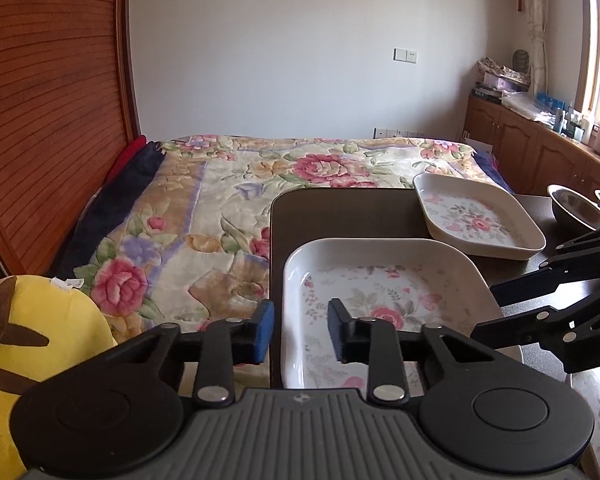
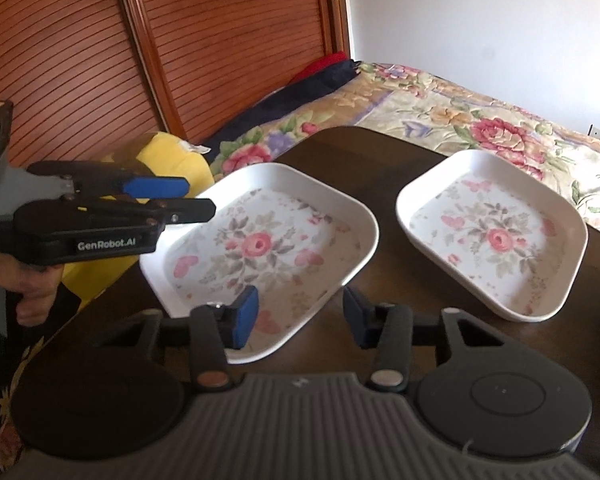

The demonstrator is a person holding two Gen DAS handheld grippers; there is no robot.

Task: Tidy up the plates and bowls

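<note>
Only the left wrist view shows the round steel bowls (image 1: 572, 208) at the far right of the dark brown wooden table (image 1: 340, 216); only the right wrist view shows a hand (image 2: 28, 280) gripping the left gripper (image 2: 198, 198). The nearer white rectangular floral-printed plate (image 2: 260, 248) and the farther white floral plate (image 2: 496, 236) sit apart on the table, both holding nothing. The left gripper straddles the near plate's left rim, the right gripper (image 2: 298, 316) its near rim; both sets of fingers stand parted, and neither visibly presses the rim.
</note>
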